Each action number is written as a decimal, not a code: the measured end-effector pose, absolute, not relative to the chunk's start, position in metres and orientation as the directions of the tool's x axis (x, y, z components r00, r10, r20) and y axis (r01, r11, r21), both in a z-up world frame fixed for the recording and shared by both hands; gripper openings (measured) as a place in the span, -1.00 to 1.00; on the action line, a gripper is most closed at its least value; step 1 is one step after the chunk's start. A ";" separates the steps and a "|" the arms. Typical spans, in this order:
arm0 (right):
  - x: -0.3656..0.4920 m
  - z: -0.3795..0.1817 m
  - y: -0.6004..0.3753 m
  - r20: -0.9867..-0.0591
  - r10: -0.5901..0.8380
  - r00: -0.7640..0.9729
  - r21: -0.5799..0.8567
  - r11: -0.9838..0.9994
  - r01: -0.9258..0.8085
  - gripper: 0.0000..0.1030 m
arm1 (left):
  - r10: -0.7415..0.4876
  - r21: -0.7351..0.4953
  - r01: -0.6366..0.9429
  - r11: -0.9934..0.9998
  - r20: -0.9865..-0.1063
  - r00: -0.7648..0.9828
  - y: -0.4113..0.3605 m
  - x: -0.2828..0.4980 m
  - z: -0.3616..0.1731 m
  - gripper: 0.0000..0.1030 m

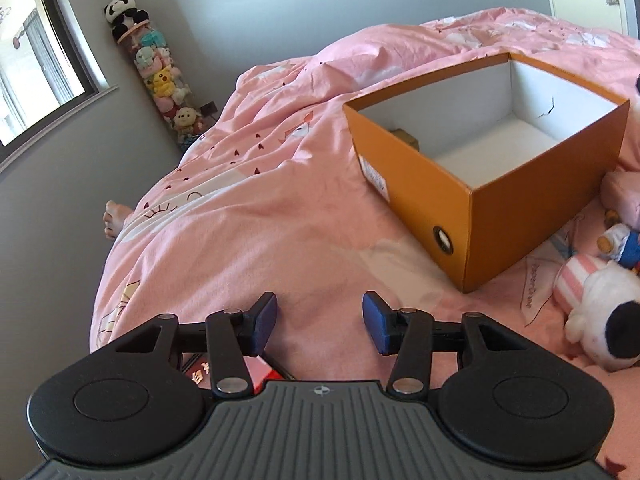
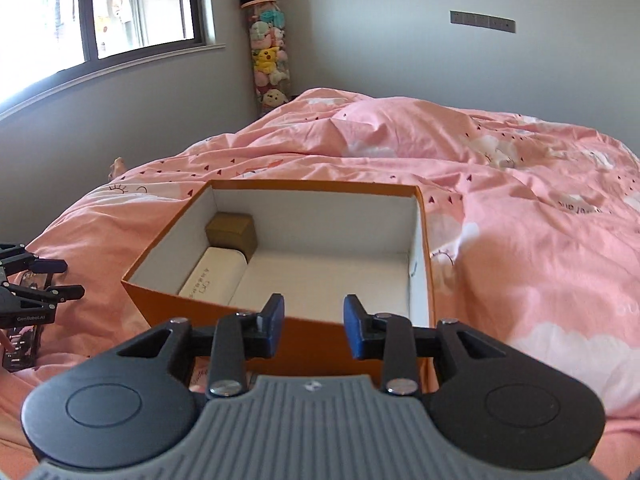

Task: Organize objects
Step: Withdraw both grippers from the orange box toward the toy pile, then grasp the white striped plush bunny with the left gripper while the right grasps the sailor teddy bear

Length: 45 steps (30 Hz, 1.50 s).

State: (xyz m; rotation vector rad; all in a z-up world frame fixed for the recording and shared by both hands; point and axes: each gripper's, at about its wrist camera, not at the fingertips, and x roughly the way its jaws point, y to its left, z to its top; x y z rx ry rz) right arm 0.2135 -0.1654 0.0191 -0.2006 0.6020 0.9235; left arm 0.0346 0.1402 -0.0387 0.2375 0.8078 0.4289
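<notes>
An open orange box with a white inside stands on the pink bed. In it lie a white case and a small brown box at the left wall. My right gripper is open and empty, just above the box's near rim. The box also shows in the left wrist view, to the right of my left gripper, which is open and empty above the duvet. A red packet lies under its left finger. The left gripper also shows in the right wrist view.
Plush toys lie on the bed right of the box. A dark packet lies under the left gripper. A tall tube of plush toys stands in the room's corner. A window is on the left wall. A bare foot shows at the bed's edge.
</notes>
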 end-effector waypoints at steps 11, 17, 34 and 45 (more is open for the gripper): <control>0.190 0.001 -0.189 -0.640 0.632 0.437 0.110 0.638 -0.762 -0.20 | 0.532 0.417 -0.343 0.841 -0.527 0.663 0.129 0.029 -0.004 0.30; 0.176 -0.013 -0.165 -0.756 0.582 0.300 0.091 0.547 -0.832 -0.21 | 0.353 0.274 -0.225 0.935 -0.643 0.680 0.100 0.042 0.013 0.38; 0.178 -0.041 -0.129 -0.906 0.419 0.064 0.146 0.452 -0.880 -0.21 | -0.100 -0.153 -0.089 0.984 -0.895 0.434 0.053 0.095 -0.055 0.44; 0.185 -0.052 -0.098 -0.957 0.289 -0.024 0.131 0.357 -0.925 -0.11 | -0.207 -0.287 -0.180 0.941 -0.907 0.366 0.059 0.109 -0.076 0.47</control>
